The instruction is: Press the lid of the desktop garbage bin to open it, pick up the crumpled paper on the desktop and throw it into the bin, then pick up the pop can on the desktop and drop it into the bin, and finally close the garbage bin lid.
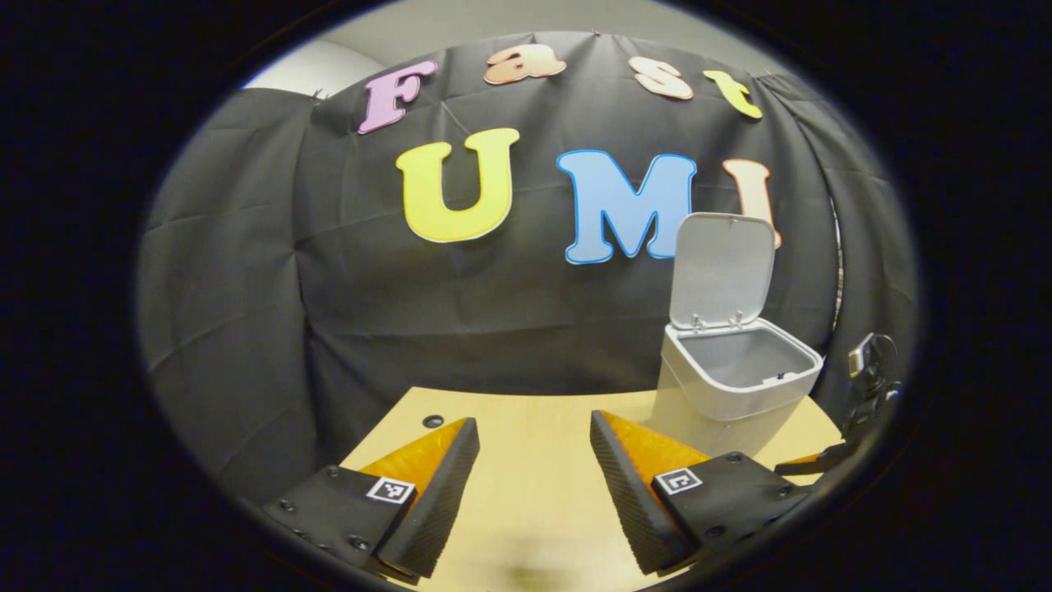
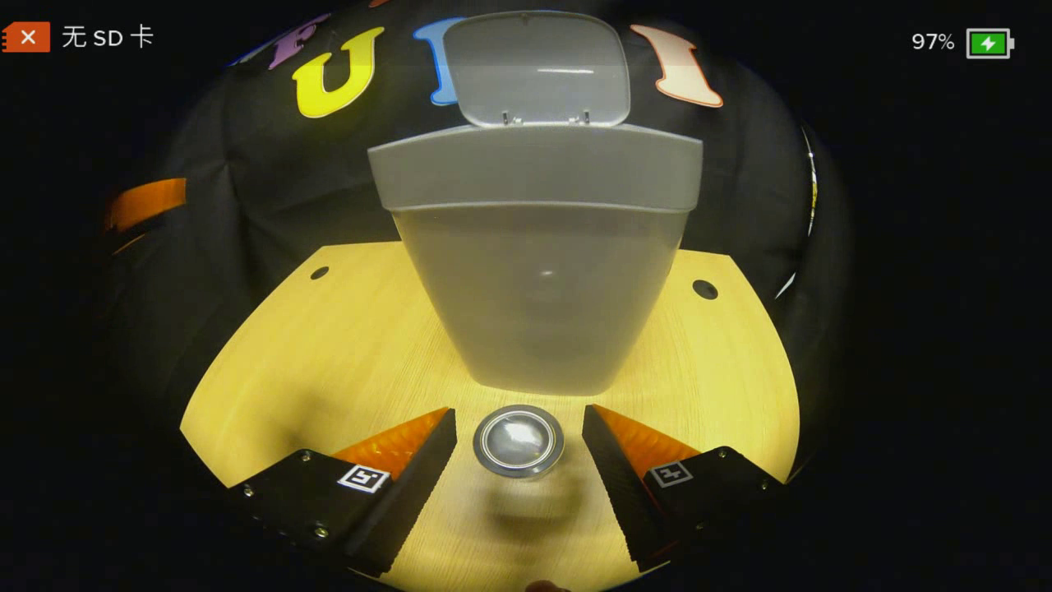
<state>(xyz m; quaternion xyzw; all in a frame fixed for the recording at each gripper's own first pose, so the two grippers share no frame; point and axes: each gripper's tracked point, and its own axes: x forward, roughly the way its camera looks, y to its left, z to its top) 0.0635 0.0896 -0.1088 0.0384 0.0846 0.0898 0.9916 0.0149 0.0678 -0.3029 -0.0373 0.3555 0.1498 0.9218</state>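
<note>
Garbage bin is what we see first: in the right gripper view it stands in the centre of the frame on the wooden desktop, with its lid raised upright behind the opening, at the top of the frame. In the lower centre of this view the pop can lies on the desktop with 1 round end turned toward the camera, just in front of the bin's base. The right gripper is spread open, and its 2 fingers stand on both sides of the can with a gap on each side, so they do not press it.

In the left gripper view the same bin is at the right of the frame, and we look partly into its open top; the lid stands up. What is inside we cannot tell. The left gripper is also wide open, its 2 fingers above bare desktop at the bottom of the frame, holding nothing. At the far right edge we see a part of the other gripper.
</note>
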